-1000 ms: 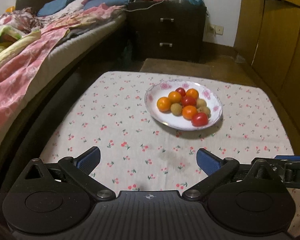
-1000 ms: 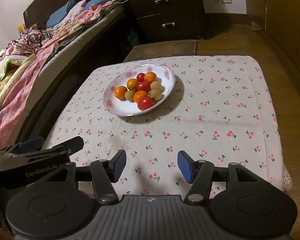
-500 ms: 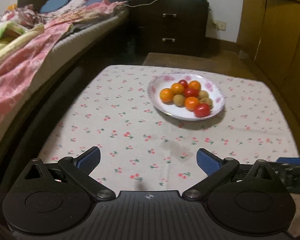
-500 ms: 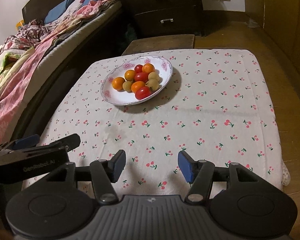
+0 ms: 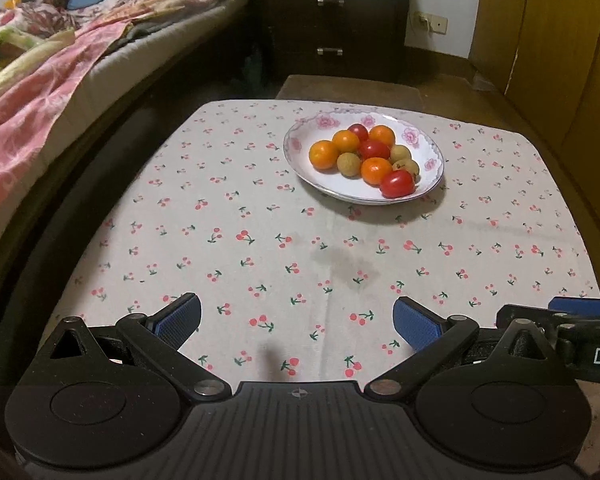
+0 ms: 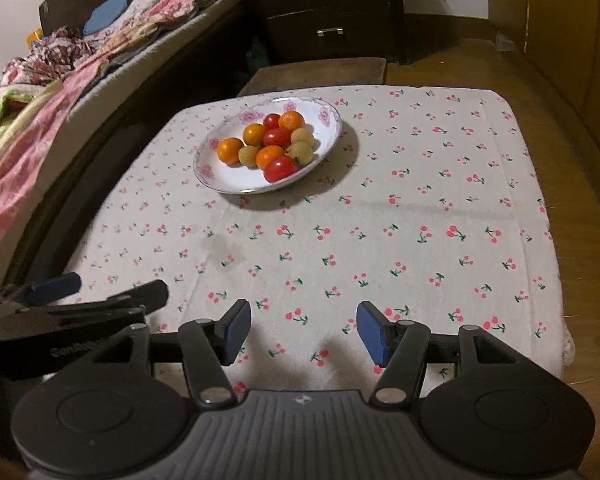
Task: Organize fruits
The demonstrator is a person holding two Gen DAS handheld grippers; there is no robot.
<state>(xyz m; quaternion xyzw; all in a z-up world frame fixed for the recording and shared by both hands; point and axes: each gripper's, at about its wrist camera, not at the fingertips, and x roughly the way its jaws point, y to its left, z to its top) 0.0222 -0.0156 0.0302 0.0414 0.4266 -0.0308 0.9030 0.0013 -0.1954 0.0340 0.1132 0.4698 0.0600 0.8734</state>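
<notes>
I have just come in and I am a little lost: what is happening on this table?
A person holds two grippers over a table with a cherry-print cloth. The left gripper and right gripper are both open and empty. All the fruits, orange, red and tan, sit in a flowered plate; none has been picked up.

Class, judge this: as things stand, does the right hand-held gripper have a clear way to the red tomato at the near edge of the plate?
Probably yes: the right hand-held gripper is open, only bare tablecloth lies between, and the red tomato sits exposed.
</notes>
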